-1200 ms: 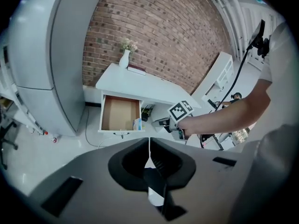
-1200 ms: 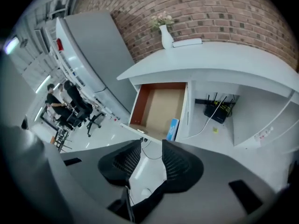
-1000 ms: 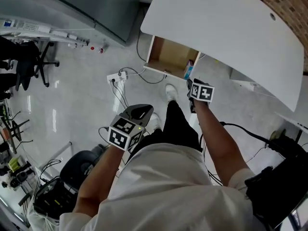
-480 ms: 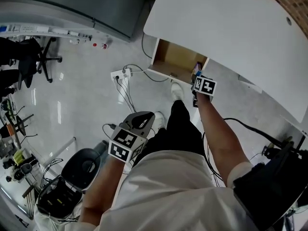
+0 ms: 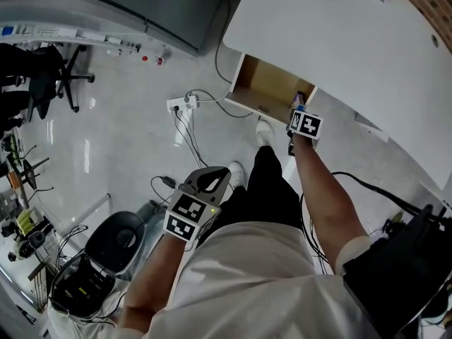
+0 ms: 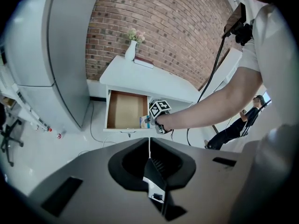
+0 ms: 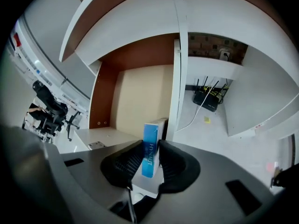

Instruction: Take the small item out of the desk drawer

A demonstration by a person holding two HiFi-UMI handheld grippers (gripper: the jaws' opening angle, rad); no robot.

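The white desk (image 5: 339, 41) has its wooden drawer (image 5: 265, 90) pulled out. A small blue and white box (image 7: 152, 148) stands upright in the drawer's front right corner, seen in the head view as the box (image 5: 299, 102). My right gripper (image 7: 150, 160) reaches into that corner, its jaws closing, and both pads (image 7: 133, 160) lie against the box's sides. My left gripper (image 5: 205, 182) hangs low beside the person's leg, away from the desk, shut with nothing in it. From the left gripper view, the drawer (image 6: 124, 110) and the right gripper (image 6: 156, 115) show ahead.
A power strip (image 5: 180, 105) with cables lies on the floor left of the drawer. An office chair (image 5: 49, 83) stands far left. A vase of flowers (image 6: 131, 50) sits on the desk. A router (image 7: 208, 99) lies under the desk at the right.
My right gripper has moved forward to the drawer's front right corner, where the blue box stands. The left gripper has stayed low.
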